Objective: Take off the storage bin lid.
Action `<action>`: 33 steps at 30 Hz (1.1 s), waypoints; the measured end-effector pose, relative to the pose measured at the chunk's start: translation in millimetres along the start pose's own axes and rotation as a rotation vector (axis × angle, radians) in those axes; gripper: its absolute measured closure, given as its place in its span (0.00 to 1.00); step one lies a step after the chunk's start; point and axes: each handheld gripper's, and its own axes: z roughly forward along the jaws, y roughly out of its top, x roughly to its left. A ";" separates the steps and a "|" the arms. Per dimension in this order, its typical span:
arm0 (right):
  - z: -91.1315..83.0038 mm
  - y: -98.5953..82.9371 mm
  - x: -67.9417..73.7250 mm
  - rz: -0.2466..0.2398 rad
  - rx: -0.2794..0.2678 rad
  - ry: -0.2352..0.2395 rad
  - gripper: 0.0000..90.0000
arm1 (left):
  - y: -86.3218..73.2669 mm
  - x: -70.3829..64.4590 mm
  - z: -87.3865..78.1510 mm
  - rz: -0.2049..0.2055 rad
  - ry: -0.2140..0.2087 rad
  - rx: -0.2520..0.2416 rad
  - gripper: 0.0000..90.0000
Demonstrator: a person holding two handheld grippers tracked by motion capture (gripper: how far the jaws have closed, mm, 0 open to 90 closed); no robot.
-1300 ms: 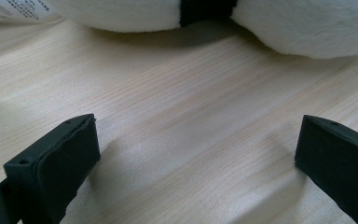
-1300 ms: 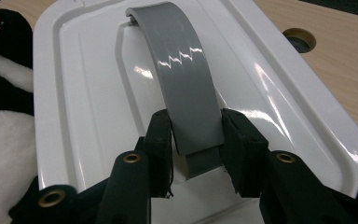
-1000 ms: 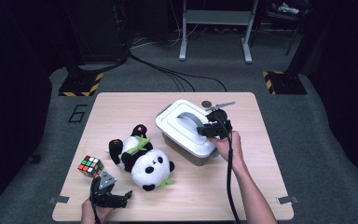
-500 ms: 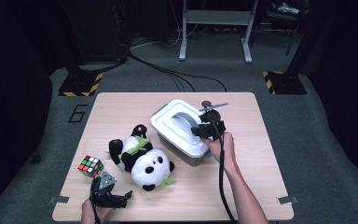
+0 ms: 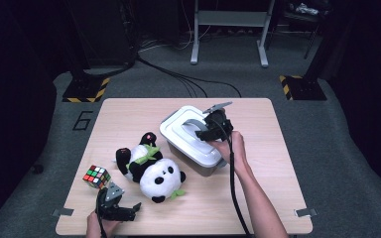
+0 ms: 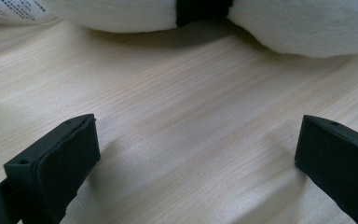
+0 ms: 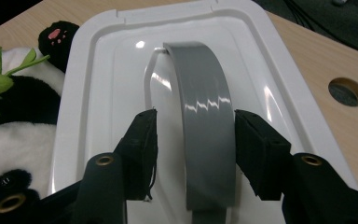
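High view: nearest to me, my left gripper [image 5: 124, 210] rests on the table [image 5: 278, 198] at its near edge, just in front of the panda [image 5: 151, 168] — its jaws stand wide apart with only bare wood between them, as the left gripper view confirms. A cube [image 5: 96, 176] sits just left of the panda. Past the panda, touching its right side, is the box [image 5: 191, 144] with its white lid [image 7: 270, 60] on. My right gripper [image 5: 209, 130] is over that lid. In the right gripper view I see its jaws on either side of the grey handle [image 7: 205, 121] — a small gap shows on each side, so they are close around it but not clamped.
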 end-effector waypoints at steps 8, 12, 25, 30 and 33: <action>8.5 9.5 -0.7 -0.047 0.008 -0.003 0.74 | 0.0 0.1 0.0 0.002 -0.001 0.000 0.00; 8.8 10.0 4.0 -0.022 0.011 -0.014 0.74 | 0.0 0.1 0.1 0.003 0.000 -0.001 0.00; 1.2 9.8 4.0 -0.005 -0.022 -0.032 0.75 | 0.2 0.6 -0.1 0.011 0.000 0.001 0.00; -4.7 13.3 5.3 -0.024 -0.037 -0.037 0.75 | 0.2 0.6 0.0 0.011 0.000 0.000 0.00; -8.2 15.4 6.3 -0.033 -0.045 -0.040 0.75 | 0.1 0.5 0.0 0.010 0.000 0.000 0.00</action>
